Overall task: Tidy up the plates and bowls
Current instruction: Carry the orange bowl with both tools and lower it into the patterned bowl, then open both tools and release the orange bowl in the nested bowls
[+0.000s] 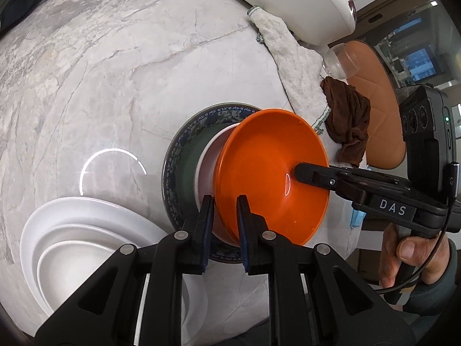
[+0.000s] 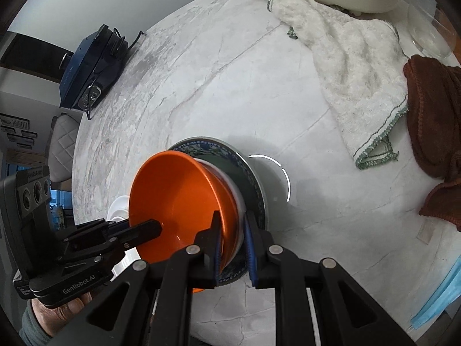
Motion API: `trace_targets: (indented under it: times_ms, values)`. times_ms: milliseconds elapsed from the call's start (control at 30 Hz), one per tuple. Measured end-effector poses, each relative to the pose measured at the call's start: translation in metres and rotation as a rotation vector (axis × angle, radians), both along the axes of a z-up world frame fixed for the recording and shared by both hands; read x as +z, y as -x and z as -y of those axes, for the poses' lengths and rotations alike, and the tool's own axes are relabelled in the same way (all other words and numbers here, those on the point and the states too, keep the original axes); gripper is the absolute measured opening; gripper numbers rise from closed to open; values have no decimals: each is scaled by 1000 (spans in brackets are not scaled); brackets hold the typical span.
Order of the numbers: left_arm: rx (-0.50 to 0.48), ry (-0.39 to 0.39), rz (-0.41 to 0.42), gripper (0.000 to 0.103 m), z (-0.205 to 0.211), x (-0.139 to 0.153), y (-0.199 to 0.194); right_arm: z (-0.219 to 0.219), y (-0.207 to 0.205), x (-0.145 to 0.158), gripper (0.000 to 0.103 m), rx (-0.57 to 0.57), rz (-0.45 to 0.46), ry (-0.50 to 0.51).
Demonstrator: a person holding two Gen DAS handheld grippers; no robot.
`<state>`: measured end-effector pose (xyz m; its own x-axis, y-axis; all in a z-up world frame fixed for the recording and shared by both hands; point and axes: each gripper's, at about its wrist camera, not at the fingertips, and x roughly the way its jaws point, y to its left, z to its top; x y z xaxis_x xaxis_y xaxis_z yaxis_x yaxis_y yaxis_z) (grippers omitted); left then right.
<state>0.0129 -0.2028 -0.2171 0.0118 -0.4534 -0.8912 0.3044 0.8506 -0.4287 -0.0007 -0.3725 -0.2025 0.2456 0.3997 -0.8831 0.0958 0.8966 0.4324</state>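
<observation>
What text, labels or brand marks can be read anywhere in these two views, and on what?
"DAS": white letters on the black right gripper.
"GenRobot.AI": white letters on the black left gripper.
Small white label beside it: too small to read.
Dark blue case marking: blurred, unreadable.

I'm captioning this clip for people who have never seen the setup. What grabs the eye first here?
The bright orange bowl in the middle, nested in a white bowl on a blue-patterned plate. Both the left gripper and right gripper pinch its rim from opposite sides. White dishes sit stacked at the left view's lower left.
</observation>
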Motion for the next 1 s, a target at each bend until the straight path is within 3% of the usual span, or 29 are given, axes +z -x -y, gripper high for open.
trace_targets:
  times_ms: [233, 333, 433, 467, 633, 733, 833, 967, 1000]
  values:
    - [9, 8, 0, 18, -1, 3, 1, -11, 3, -1, 18, 33, 11, 114]
    - [4, 25, 6, 28, 0, 5, 2, -15, 3, -2, 16, 40, 8, 141]
    - [-3, 47, 24, 67, 3, 11, 4, -16, 2, -3, 16, 44, 0, 148]
    - [-6, 26, 34, 89, 5, 12, 5, -17, 1, -4, 16, 46, -4, 150]
    - [28, 19, 7, 91, -4, 6, 4, -17, 1, -6, 16, 40, -12, 161]
    - [39, 37, 33, 91, -10, 14, 3, -17, 1, -7, 16, 30, -16, 155]
    - [38, 61, 81, 91, -17, 31, 0, -15, 3, -1, 27, 9, -3, 143]
    - [26, 96, 157, 91, -31, 57, -8, -2, 11, 22, 72, -46, 81, 61]
    - [16, 96, 179, 92, -36, 63, -10, 3, 14, 30, 77, -57, 112, 33]
